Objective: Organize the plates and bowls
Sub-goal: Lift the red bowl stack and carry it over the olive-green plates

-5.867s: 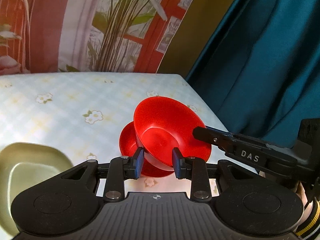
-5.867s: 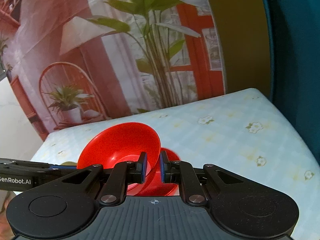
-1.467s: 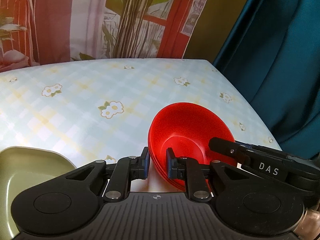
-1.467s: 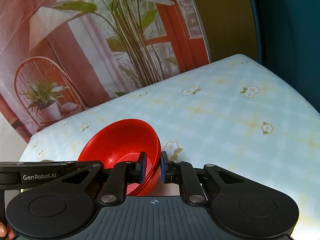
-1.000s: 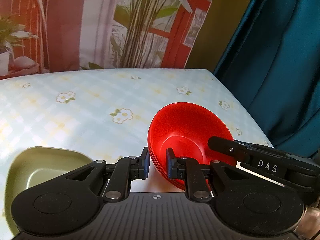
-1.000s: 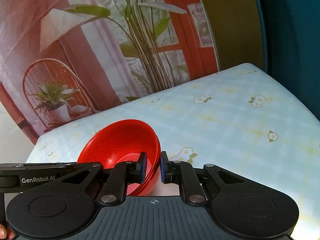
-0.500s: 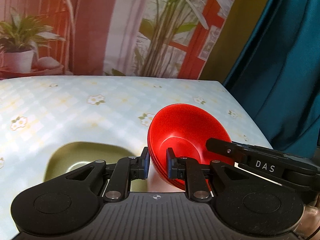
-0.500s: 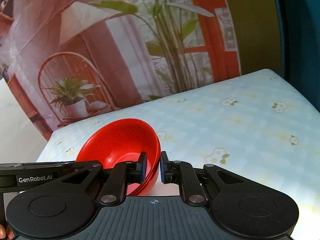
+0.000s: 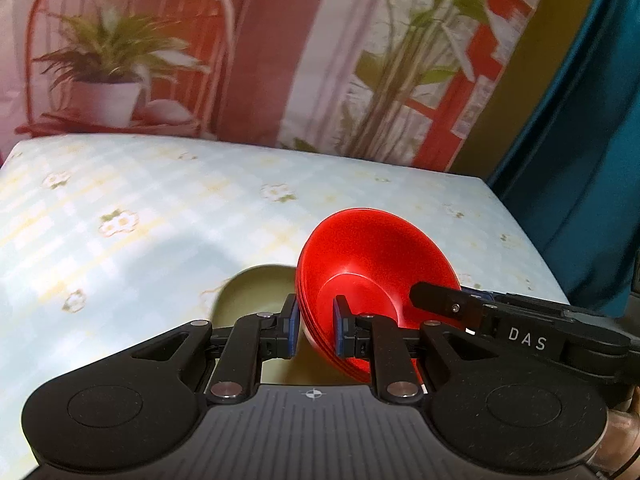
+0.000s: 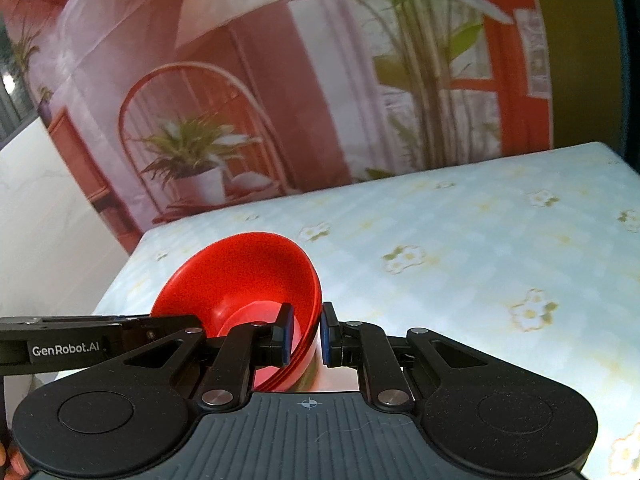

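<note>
A stack of nested red bowls is held above the table between both grippers. My left gripper is shut on the stack's near left rim. My right gripper is shut on the opposite rim, and the stack also shows in the right wrist view. The right gripper's finger reaches in from the right in the left wrist view. An olive green plate lies on the table right under and left of the stack, partly hidden by the bowls and my left gripper.
The table has a pale blue checked cloth with flowers. A teal curtain hangs past its right edge. A printed backdrop with plants stands behind the far edge. The table's left edge drops to a white floor.
Both grippers have carried the red bowl stack to the left, so it now hangs over the green plate. The grips on the rim are unchanged.
</note>
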A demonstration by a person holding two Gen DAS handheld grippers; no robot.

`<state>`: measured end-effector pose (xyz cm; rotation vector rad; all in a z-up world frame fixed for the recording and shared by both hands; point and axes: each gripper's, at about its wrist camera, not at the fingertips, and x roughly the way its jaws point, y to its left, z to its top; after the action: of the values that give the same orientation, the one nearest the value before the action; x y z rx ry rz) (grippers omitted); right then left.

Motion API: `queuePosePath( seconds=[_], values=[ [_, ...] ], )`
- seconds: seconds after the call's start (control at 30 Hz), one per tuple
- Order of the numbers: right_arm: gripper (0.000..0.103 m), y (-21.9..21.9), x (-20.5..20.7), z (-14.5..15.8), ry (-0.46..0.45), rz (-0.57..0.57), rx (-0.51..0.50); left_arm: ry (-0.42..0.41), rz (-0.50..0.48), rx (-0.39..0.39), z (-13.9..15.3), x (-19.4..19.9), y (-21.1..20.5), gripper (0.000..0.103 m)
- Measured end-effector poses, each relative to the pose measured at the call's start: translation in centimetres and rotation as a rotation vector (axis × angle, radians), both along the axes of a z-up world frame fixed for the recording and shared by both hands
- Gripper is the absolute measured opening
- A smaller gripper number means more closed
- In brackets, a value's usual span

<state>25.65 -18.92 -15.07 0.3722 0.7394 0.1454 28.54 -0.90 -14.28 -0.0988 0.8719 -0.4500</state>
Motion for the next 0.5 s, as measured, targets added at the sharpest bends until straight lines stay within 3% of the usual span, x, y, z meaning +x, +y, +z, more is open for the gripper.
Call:
queuePosePath(
  seconds=[0.5],
  values=[
    [0.013, 3.7, 1.9, -2.0, 0.056, 0.068, -0.047, 0.058, 0.049, -0.005, -2.5, 0.8, 2.6, 0.018]
  ],
)
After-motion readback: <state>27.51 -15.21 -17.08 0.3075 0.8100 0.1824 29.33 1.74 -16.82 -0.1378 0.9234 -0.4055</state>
